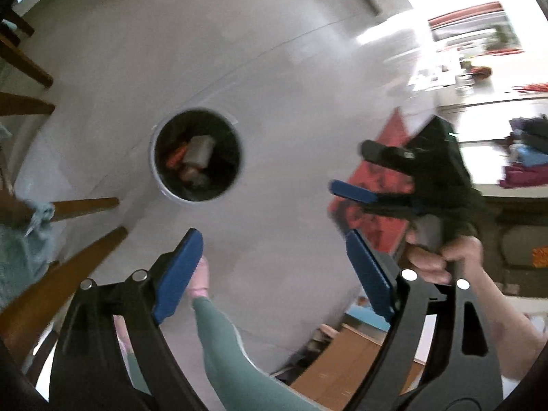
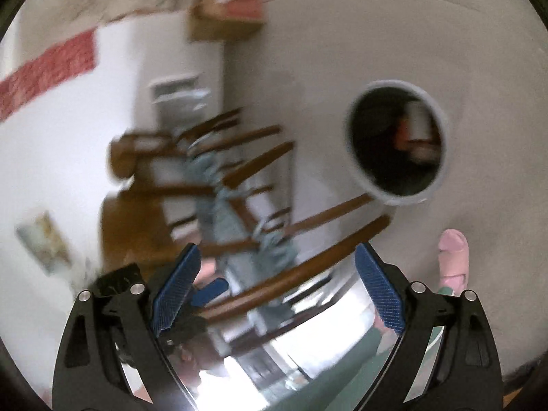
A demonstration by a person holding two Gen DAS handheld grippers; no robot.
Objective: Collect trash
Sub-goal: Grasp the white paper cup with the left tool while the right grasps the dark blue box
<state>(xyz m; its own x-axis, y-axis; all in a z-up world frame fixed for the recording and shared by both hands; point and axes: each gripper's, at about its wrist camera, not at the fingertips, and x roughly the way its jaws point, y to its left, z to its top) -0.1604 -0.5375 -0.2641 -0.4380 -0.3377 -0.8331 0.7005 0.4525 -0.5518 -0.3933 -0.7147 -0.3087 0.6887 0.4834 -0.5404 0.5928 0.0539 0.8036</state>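
A round grey trash bin (image 1: 197, 154) stands on the pale floor and holds several pieces of trash, among them a grey carton (image 1: 200, 150) and something orange. The bin also shows in the right wrist view (image 2: 397, 142), upper right. My left gripper (image 1: 274, 267) is open and empty, high above the floor, in front of the bin. My right gripper (image 2: 277, 291) is open and empty. It also shows in the left wrist view (image 1: 352, 171), at the right, held by a hand, its fingers apart.
Wooden chair legs (image 1: 85, 205) and a teal cloth (image 1: 20, 250) are at the left. In the right wrist view, chairs (image 2: 239, 171) stand left of the bin. A red panel (image 1: 373, 185) and a cardboard box (image 1: 349, 359) are at the right. My foot in a pink slipper (image 2: 452, 257) is on the floor.
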